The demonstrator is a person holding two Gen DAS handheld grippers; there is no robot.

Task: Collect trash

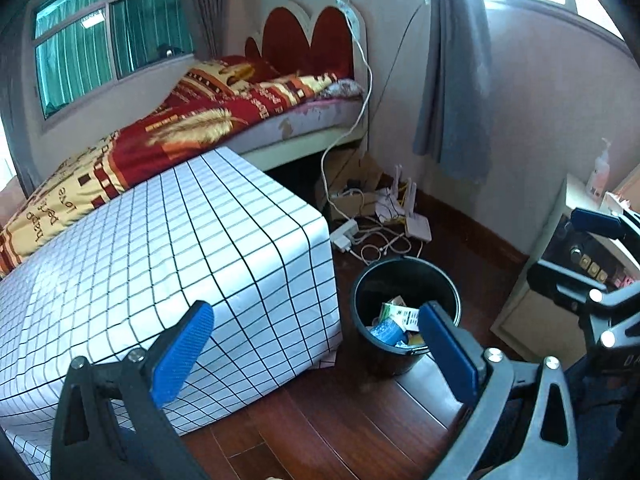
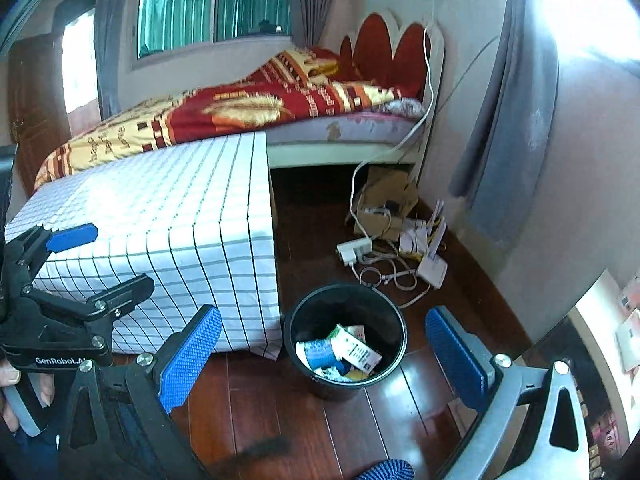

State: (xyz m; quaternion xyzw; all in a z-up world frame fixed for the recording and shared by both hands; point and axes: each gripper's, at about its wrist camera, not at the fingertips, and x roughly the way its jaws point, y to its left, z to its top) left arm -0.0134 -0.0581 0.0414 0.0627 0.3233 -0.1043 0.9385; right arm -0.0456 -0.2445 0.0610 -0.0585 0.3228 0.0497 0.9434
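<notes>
A black trash bin [image 1: 404, 280] stands on the wooden floor beside the checked table; it also shows in the right wrist view [image 2: 394, 328]. Inside lie a green-and-white carton [image 2: 354, 346], a blue-and-white wrapper [image 2: 320, 354] and other scraps. My left gripper [image 1: 316, 344] is open and empty, above and in front of the bin. My right gripper [image 2: 324, 352] is open and empty, held over the bin. The left gripper also shows at the left of the right wrist view [image 2: 100, 256], and the right gripper at the right edge of the left wrist view [image 1: 580, 248].
A table with a white checked cloth [image 1: 160, 248] stands left of the bin. Behind it is a bed with a red and gold blanket [image 1: 192, 120]. A power strip [image 2: 354, 250], cables, a router [image 2: 434, 268] and a cardboard box [image 2: 384, 200] lie by the wall. A white cabinet [image 1: 532, 300] stands right.
</notes>
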